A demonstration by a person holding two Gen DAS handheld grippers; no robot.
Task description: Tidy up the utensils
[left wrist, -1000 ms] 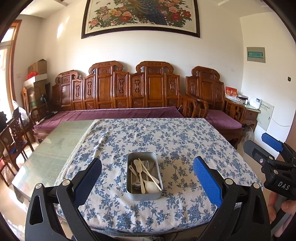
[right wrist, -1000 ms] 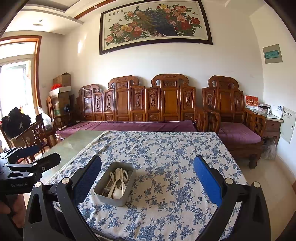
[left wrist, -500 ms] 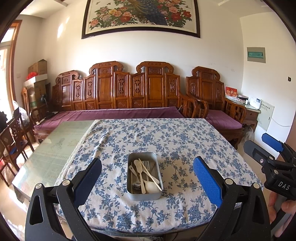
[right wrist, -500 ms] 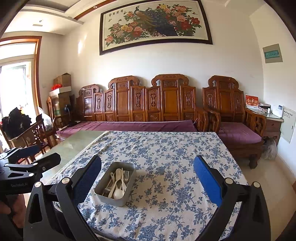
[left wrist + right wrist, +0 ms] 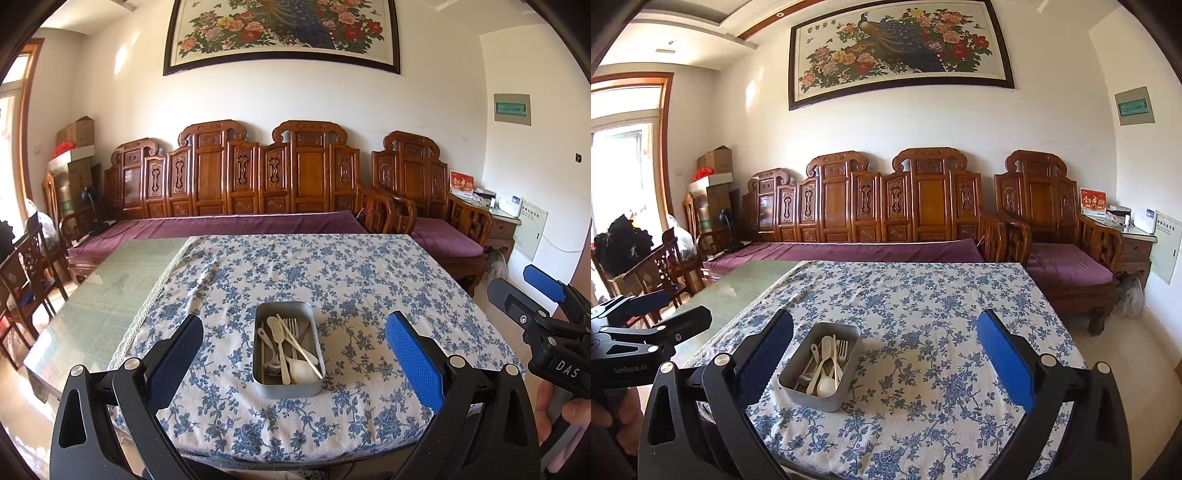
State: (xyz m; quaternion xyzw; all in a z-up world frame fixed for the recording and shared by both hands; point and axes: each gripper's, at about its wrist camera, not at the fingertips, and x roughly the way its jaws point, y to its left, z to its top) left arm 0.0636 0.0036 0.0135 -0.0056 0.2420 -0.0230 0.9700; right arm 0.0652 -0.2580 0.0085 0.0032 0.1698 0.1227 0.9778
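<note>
The utensils (image 5: pixel 288 345) lie jumbled together in the metal tin (image 5: pixel 258 354) near the desk's (image 5: pixel 369 288) front edge, which fits either a sorted-away or a yet-unsorted stage. Both the left hand-held gripper (image 5: pixel 293 356) and right hand-held gripper (image 5: pixel 884 356) hover spread wide, holding nothing, aimed toward the tin.

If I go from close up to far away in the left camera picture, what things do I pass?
Left tongs → metal tin of utensils → flowery tablecloth → purple sofa cushion → carved wooden sofa back → flower painting on the wall.
</note>
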